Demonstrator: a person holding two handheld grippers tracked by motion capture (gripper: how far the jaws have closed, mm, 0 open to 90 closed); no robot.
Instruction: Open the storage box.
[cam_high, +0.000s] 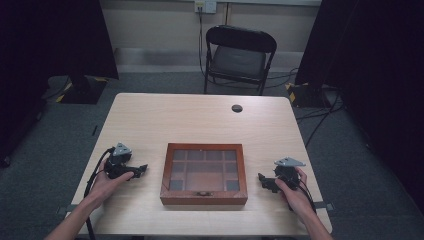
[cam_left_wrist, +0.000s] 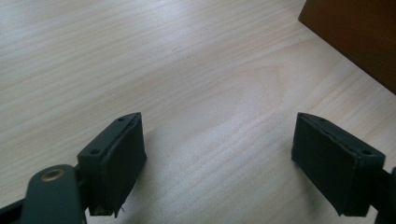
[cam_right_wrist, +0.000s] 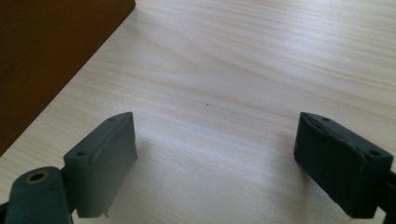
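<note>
Wood dominates: a reddish-brown wooden box lies flat near the front middle of the pale, straight-grained bench, its lid a frame around a glass pane divided into a grid of small rectangular panes, with a small dark latch at the middle of its near edge. No brand, label or readable writing shows on it or on anything else. The left claw rests just to the left of the box and the right claw just to its right, each held in a hand and each pointing inward at the box without touching it. Both are matt black, angular, topped by a grey three-cornered plate, with a black cable trailing back. In the left gripper view the two blocky rubbery pads stand spread wide over bare bench, a smooth brown corner of the box at upper right. In the right gripper view the pads are likewise spread with nothing between them. A round dark grommet sits in the far bench surface, and a black folding chair stands beyond.
</note>
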